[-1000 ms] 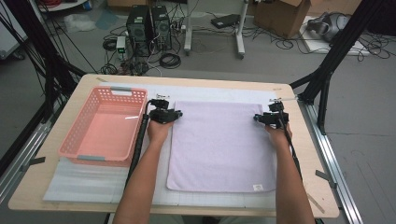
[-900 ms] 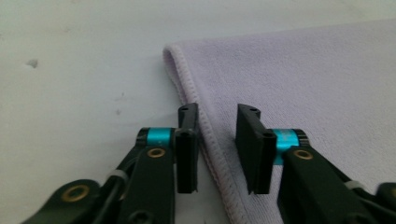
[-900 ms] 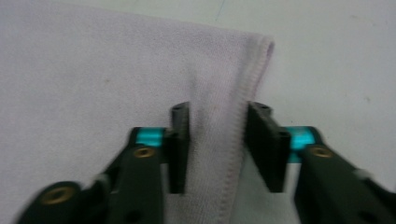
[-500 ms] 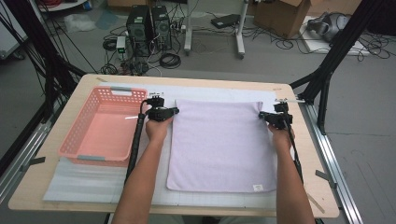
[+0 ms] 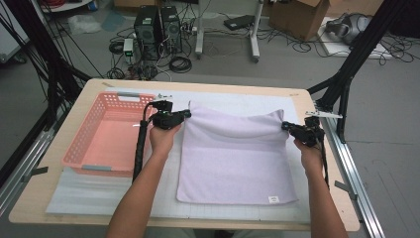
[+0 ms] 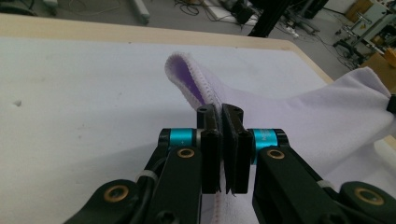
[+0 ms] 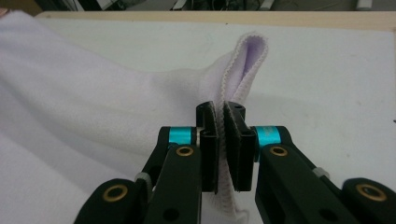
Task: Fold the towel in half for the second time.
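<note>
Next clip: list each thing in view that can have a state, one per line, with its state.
Towel: lilac, far edge lifted off the mat, near part lying flat, label at near right corner.
Left gripper: shut on the towel's far left corner.
Right gripper: shut on the towel's far right corner.
Basket: pink, upright, empty, left of the towel.
White mat: flat on the table, under towel and basket.

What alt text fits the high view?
Two hand-held grippers, the left gripper and the right gripper, pinch the far corners of a lilac cloth towel lifted off a wooden table; a pink plastic basket sits left.
</note>
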{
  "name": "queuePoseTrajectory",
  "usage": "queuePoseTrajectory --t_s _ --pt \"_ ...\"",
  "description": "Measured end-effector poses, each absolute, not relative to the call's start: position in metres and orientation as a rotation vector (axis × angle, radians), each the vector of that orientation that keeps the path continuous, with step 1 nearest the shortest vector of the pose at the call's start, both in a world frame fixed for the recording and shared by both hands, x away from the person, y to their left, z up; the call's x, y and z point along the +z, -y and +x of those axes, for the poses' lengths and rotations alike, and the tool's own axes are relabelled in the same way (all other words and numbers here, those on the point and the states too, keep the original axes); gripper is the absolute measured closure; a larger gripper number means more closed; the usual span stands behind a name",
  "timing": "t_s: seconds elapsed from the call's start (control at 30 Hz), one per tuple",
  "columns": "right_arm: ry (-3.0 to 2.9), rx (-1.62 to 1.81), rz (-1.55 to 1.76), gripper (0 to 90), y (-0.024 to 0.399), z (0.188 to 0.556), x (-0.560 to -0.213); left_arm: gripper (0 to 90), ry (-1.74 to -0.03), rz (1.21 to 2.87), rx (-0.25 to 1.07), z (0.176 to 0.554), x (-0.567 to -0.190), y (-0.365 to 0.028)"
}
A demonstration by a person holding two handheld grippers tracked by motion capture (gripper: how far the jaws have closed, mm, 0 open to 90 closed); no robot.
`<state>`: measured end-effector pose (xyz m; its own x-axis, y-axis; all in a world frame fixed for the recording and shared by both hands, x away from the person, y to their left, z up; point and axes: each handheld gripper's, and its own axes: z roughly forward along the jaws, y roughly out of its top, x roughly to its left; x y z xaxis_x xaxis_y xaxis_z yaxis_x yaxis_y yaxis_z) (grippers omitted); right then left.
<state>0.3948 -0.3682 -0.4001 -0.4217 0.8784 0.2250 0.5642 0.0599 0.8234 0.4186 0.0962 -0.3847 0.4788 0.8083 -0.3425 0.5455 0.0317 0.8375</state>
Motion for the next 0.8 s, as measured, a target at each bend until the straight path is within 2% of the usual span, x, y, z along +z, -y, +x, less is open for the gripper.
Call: queuePoseTrajectory --t_s 0.37,0.8 --pt "-2.025 1.283 1.358 84.8 0.362 0.370 -0.380 86.0 -1.138 1.588 0.264 0.380 -0.393 -0.109" --pt "-2.043 1.289 1.367 84.8 0.366 0.323 -0.399 85.9 -1.071 1.652 0.260 0.333 -0.408 -0.118"
